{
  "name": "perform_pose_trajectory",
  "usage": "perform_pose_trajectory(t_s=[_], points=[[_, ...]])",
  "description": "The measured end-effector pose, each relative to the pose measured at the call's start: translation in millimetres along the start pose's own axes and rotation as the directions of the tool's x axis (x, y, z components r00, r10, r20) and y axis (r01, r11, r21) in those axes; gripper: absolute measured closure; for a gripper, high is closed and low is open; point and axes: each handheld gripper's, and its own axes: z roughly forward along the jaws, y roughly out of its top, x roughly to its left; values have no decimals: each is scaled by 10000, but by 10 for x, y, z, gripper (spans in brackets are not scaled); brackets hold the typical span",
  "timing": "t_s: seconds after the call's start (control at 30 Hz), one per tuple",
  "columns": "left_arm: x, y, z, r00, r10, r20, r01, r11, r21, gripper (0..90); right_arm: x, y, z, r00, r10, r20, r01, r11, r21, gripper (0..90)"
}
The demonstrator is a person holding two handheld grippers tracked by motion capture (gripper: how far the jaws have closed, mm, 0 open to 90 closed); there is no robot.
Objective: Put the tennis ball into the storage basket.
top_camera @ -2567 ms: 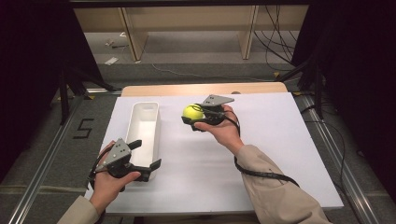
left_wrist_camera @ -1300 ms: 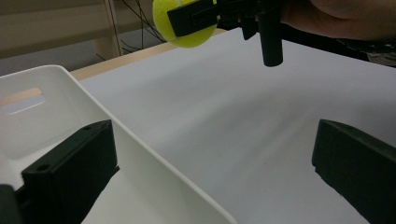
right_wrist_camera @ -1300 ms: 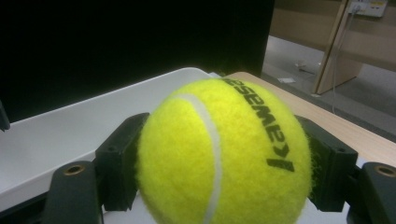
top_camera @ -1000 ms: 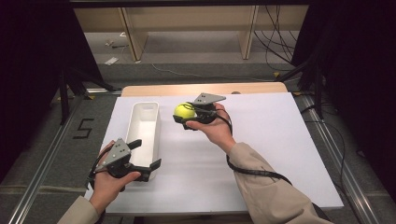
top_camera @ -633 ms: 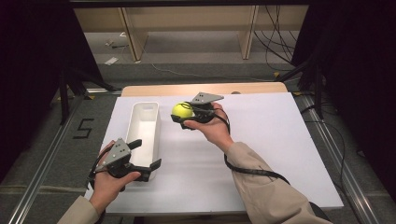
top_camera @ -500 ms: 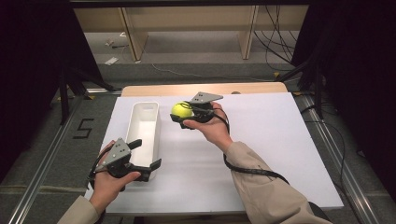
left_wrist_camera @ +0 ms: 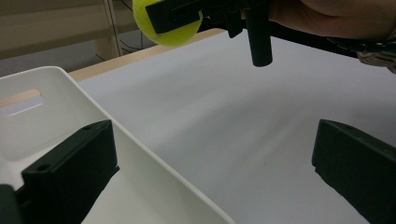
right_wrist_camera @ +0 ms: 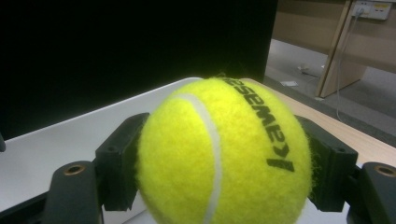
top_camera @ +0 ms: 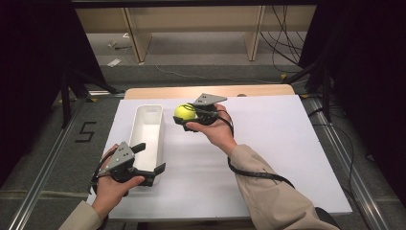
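- The yellow tennis ball [top_camera: 185, 112] sits just above the middle of the high view, raised off the white table top [top_camera: 268, 158] and just right of the white plastic bin [top_camera: 147, 132].
- The right gripper [top_camera: 187, 115] is clenched on the ball: in the right gripper view its two black jaws press the ball's left and right flanks, and the ball [right_wrist_camera: 223, 154] takes up the centre of the frame with black lettering on its upper right.
- In the left gripper view the ball [left_wrist_camera: 161, 28] appears at the top left, with a black jaw of the right gripper across its face.
- The bin is a long, narrow tub lying left of centre in the high view, its long side running away from the person.
- The left gripper [top_camera: 152, 165] is at the lower left of the high view, at the bin's near end, its jaws spread wide with the bin's right wall [left_wrist_camera: 154, 177] between them and neither pad pressing on it.
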Motion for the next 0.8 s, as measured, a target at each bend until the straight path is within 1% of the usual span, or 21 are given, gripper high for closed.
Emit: perform_pose_trajectory(t_s=[0.5,0.8], points=[[-2,1,-1,10000,-34,48,34,10000,-16,0,29,67,51,9999,-86,-95,86,10000,-28,271],[-1,2,1,10000,10,52,-10,10000,2,0,46,100,84,9998,-130,-127,130,9999,-65,271]])
